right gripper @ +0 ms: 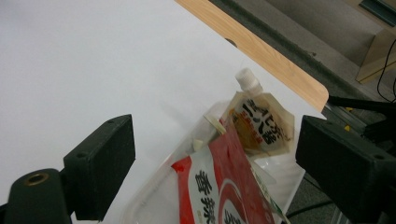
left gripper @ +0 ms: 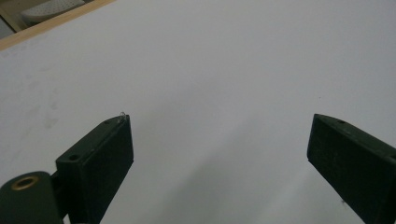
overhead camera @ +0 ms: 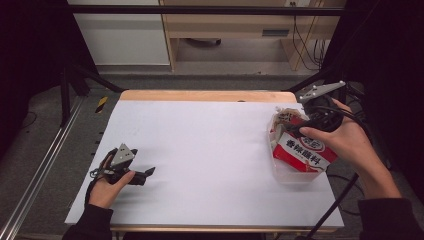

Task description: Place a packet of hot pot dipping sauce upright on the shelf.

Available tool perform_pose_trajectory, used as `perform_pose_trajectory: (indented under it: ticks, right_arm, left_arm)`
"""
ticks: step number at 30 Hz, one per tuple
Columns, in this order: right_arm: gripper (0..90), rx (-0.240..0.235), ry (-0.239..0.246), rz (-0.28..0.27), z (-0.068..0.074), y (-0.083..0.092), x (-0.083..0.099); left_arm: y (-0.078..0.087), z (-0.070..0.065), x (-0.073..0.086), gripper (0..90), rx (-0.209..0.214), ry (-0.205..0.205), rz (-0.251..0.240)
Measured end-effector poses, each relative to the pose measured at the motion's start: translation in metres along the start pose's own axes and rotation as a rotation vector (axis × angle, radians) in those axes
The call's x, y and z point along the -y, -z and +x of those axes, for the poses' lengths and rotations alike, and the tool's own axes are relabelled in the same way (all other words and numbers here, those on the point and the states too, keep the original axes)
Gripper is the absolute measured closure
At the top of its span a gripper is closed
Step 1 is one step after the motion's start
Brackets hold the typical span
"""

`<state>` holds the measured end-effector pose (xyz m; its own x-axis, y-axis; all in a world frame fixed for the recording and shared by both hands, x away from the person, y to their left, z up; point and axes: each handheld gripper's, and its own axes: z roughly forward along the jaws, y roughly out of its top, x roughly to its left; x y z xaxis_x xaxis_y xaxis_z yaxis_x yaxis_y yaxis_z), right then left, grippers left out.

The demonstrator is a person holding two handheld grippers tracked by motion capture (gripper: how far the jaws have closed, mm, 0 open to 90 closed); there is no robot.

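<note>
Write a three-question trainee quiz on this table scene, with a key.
1. True or false: the right gripper clamps the red and white sauce pouch.
2. What holds the pouches: A a clear plastic tray, B a metal bowl, C a cardboard box?
3. What colour is the cap on the beige spouted pouch?

Key: 1 false, its jaws stand open above it. 2 A. 3 white.

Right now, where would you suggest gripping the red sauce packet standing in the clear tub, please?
Grip the red packet by its upper edge, coming from above. It stands on edge in the clear tub, so only its top clears the rim. The open right gripper already hangs over it; the spouted pouch leans just behind.
</note>
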<state>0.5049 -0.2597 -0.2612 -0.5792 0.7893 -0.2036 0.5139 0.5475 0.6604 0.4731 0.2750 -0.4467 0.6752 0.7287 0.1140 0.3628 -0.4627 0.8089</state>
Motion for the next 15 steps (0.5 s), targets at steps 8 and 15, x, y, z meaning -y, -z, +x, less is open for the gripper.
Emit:
perform_pose_trajectory:
  ticks: [8,15]
  right_arm:
    - [11.9,0.012,-0.002,-0.021,0.008,-0.008,-0.019]
    - [11.7,0.032,0.003,-0.071,0.021,-0.01,-0.039]
  left_arm:
    - [0.0,0.001,0.0,7.0,0.0,0.001,-0.001]
    - [0.0,0.0,0.0,7.0,-0.004,-0.002,-0.003]
